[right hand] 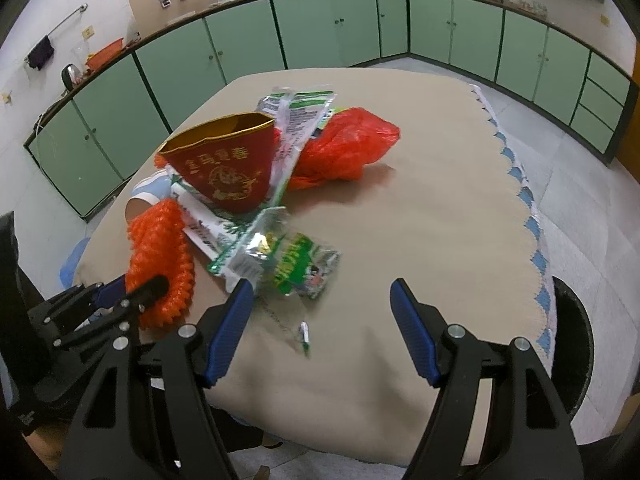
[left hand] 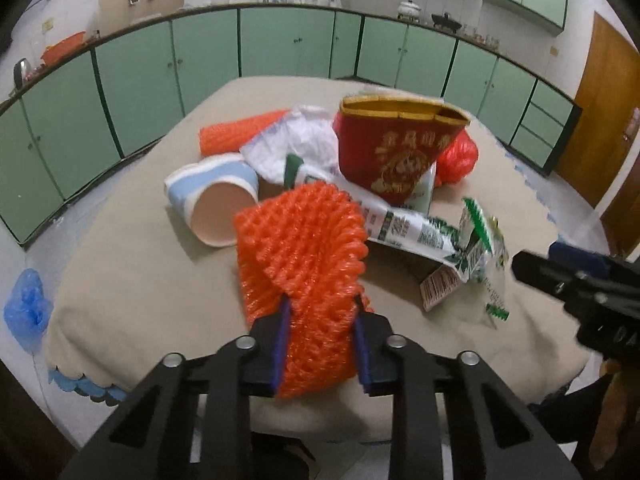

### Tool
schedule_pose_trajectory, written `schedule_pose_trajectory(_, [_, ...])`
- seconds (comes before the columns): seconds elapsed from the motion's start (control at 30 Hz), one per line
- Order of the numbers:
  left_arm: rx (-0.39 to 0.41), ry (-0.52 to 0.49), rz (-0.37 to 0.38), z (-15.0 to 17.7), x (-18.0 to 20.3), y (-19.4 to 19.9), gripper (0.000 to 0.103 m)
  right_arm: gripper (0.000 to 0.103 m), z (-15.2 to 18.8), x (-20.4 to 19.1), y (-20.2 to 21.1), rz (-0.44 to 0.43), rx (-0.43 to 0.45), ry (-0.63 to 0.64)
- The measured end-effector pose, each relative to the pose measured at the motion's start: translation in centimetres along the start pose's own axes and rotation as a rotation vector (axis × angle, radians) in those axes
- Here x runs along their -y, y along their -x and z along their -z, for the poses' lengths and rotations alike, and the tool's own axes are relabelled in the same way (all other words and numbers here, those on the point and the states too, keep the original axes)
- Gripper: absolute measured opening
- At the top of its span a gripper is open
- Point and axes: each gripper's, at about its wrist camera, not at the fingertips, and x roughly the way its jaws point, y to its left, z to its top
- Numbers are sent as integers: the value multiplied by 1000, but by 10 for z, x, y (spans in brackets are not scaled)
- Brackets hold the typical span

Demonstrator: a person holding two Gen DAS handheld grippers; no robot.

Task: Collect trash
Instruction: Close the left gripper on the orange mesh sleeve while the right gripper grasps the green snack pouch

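Observation:
My left gripper point(left hand: 320, 312) is shut on an orange foam net sleeve point(left hand: 304, 256), held just above the near part of the table; it also shows in the right wrist view point(right hand: 160, 252). Behind it lies a trash pile: a blue-and-white paper cup point(left hand: 216, 200) on its side, a red paper cone box point(left hand: 396, 152), a white plastic bag point(left hand: 296, 144), a second orange net point(left hand: 236, 132), a red plastic bag point(right hand: 344, 148) and green-white wrappers point(right hand: 296, 264). My right gripper point(right hand: 322, 292) is open and empty, over the tablecloth just right of the wrappers.
The round table has a beige cloth point(right hand: 420, 200) with a blue scalloped edge. Green cabinets point(left hand: 280, 40) line the walls. A dark round bin point(right hand: 576, 340) stands low at the right of the table. A blue plastic bag point(left hand: 28, 308) hangs at the table's left.

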Motion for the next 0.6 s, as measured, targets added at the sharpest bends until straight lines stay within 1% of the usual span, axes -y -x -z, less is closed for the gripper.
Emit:
schedule_pose_trajectory(0.1, [40, 3, 3, -2, -3, 11, 22, 70, -1, -6, 0, -2, 7, 9])
schedule_pose_trajectory(0.27, [77, 15, -3, -6, -12, 24, 21, 70, -2, -12, -3, -11, 6, 8])
schedule_pose_trajectory(0.4, [86, 28, -1, -6, -18, 26, 21, 70, -3, -20, -7, -27, 7, 18])
schedule_pose_trajectory(0.5, [97, 15, 1, -6, -15, 28, 21, 73, -4, -26, -11, -18, 10, 25])
schedule_pose_trajectory(0.6, [100, 8, 7, -6, -15, 28, 21, 72, -5, -27, -21, -10, -5, 20])
